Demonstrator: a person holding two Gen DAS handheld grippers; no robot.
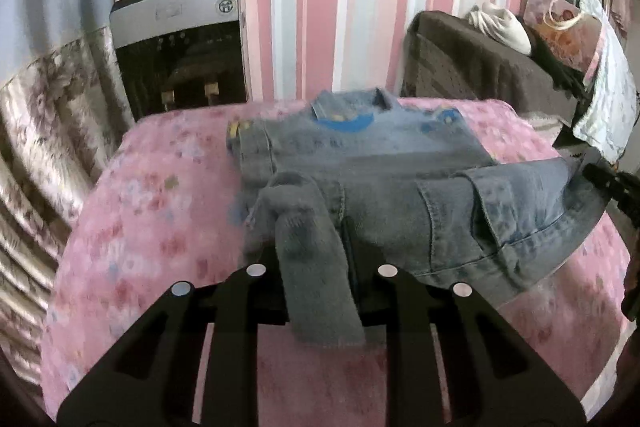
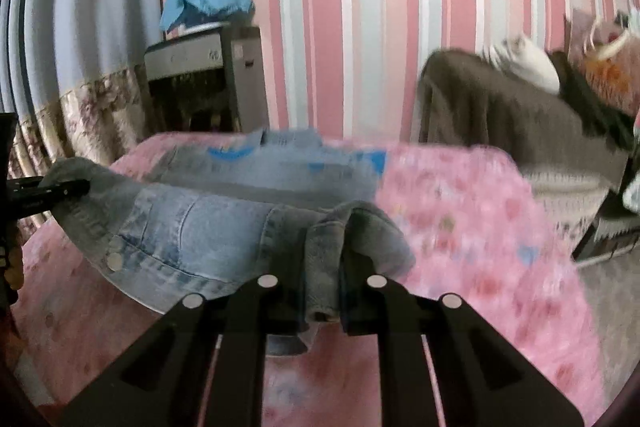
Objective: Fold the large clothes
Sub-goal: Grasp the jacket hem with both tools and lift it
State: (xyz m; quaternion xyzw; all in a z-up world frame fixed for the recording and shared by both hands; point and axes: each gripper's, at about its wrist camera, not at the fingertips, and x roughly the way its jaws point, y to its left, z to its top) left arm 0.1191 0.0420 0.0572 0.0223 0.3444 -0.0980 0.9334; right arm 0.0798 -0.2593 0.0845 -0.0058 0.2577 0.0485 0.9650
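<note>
A pale blue denim jacket [image 1: 372, 179] with blue patches lies across a pink flowered blanket [image 1: 152, 211]. Its near hem is lifted off the blanket. My left gripper [image 1: 320, 267] is shut on a bunched corner of that hem, and a flap of cloth hangs down between its fingers. In the right wrist view the denim jacket [image 2: 224, 223] stretches to the left, and my right gripper [image 2: 324, 287] is shut on the hem's other corner. The left gripper [image 2: 60, 189] shows at that view's left edge, pinching the cloth. The right gripper's black fingers [image 1: 608, 183] show at the left view's right edge.
A water dispenser [image 1: 180, 55] draped with a blue cloth stands behind the blanket against the pink striped wall. A brown covered seat [image 1: 480, 67] with bags and white cloth stands at the back right. A flowered curtain [image 1: 48, 115] hangs at the left.
</note>
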